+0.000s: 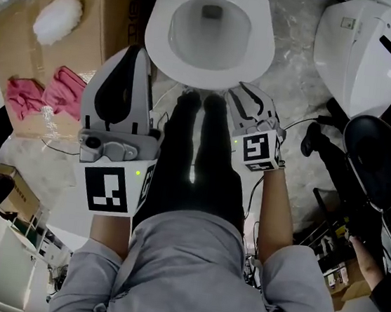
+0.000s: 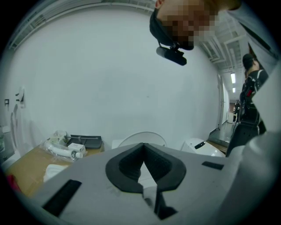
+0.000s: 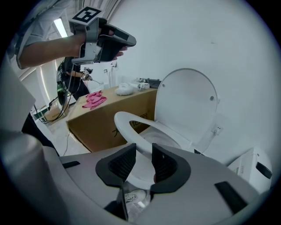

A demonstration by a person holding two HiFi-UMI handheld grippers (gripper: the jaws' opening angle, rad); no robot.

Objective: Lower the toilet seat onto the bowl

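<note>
1. At the near front of the toilet, the toilet seat is tilted. Its near rim is lifted off the bowl and its hinge end lies far, below the upright lid.
2. Right gripper: the fingers are part-spread and pinching the seat's near rim, slightly right of centre. The white rim fills the gap between the pads.
3. Left gripper: held up to the left, clear of the toilet. The fingers are pressed together at the tips with nothing between them.
4. Handling (judged): the seat is a rigid moulded ring of modest weight. Its surface is glossy, so it is probably slick against the pads. It swings on its hinge, so the hold has to follow an arc and cannot go straight down.
5. Hold point (judged): the near rim, farthest from the hinge, gives the most control over the swing. The present grip is about there.
6. Risk (judged): if the rim slips, the hard plastic will slam onto the ceramic. Ease it down and let go only once the seat rests on the bowl.
</note>
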